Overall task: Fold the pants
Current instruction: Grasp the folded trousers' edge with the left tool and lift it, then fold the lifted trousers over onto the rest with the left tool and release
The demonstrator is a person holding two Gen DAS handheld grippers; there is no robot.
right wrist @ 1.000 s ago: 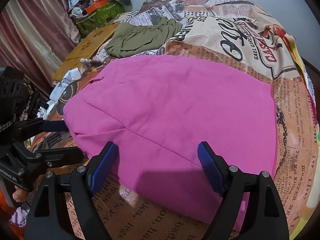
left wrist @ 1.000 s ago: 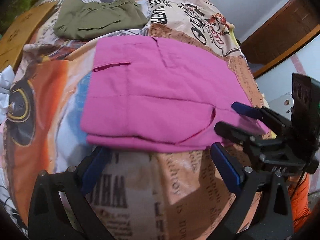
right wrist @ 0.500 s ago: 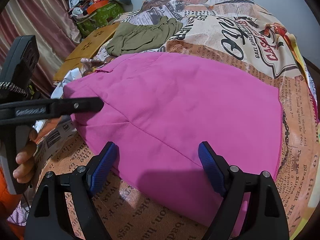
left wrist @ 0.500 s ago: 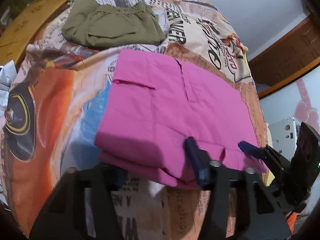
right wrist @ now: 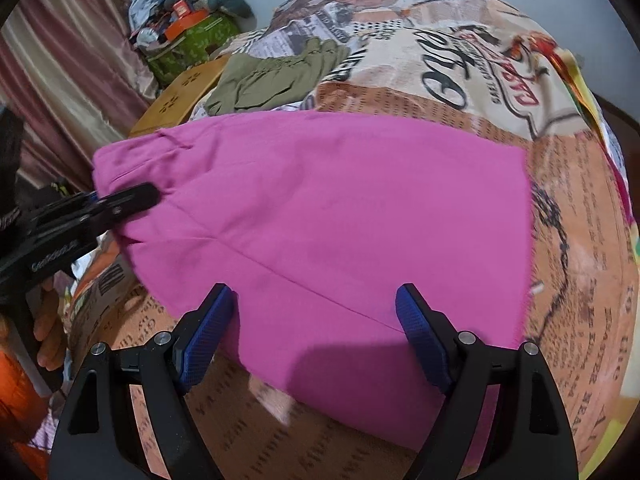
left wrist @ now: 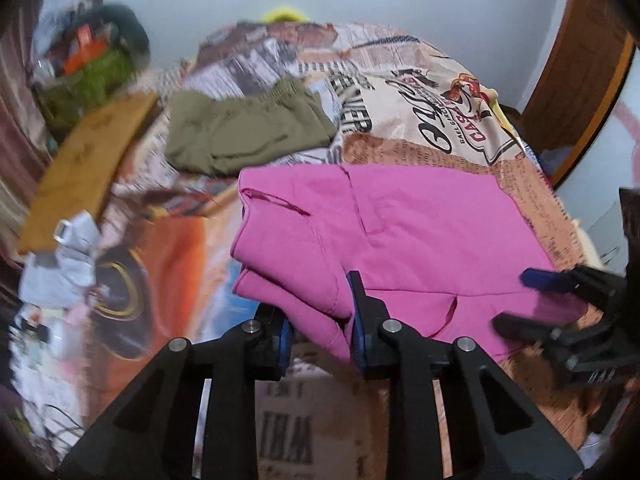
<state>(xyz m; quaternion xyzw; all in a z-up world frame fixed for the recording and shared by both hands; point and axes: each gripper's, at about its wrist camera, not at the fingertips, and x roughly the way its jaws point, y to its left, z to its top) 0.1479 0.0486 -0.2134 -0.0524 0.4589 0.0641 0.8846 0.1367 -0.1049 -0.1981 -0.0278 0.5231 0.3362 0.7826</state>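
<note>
Folded pink pants lie on the printed bedspread; they fill the middle of the right wrist view. My left gripper is shut on the near left corner of the pants, with pink cloth bunched between its blue pads. It shows at the left of the right wrist view, clamped on that corner. My right gripper is open, its fingers over the near edge of the pants and not gripping. It shows at the right of the left wrist view.
Folded olive-green pants lie further back on the bed. A wooden board and a green bag with clutter sit at the far left. Grey cloth lies at the left edge. A wooden door frame stands at the right.
My left gripper moved in onto the near left corner of the pink pants and closed on it, lifting the cloth slightly. My right gripper stayed open at the near edge.
</note>
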